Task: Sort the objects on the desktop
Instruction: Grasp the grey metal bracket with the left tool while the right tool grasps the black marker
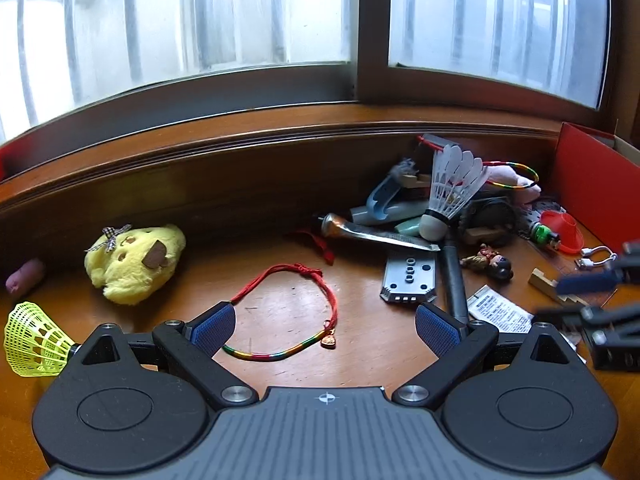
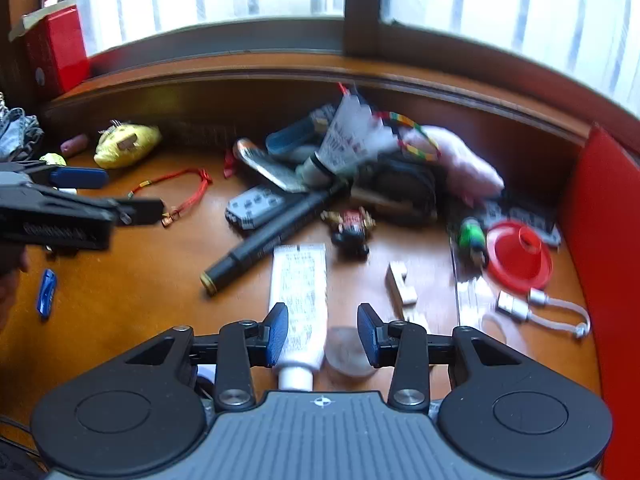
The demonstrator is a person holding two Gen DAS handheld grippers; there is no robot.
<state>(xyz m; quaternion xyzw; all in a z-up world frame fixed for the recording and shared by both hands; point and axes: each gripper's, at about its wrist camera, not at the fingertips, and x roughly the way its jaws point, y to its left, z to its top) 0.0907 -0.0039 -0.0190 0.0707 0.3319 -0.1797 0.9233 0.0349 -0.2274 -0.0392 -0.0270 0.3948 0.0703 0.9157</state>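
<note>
Both jaws gape, holding nothing: left gripper [image 1: 324, 330] frames the bracelet [image 1: 286, 314], right gripper [image 2: 322, 334] straddles the tube [image 2: 299, 304], likely readying grabs.

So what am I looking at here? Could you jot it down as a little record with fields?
setting: wooden desk below a window
left gripper: open, empty, over the red string bracelet
right gripper: open, jaws either side of the white tube
far left: yellow plush toy, neon shuttlecock
pile: white shuttlecock, black marker, small figurine
right side: red funnel, white cable, red box
</note>
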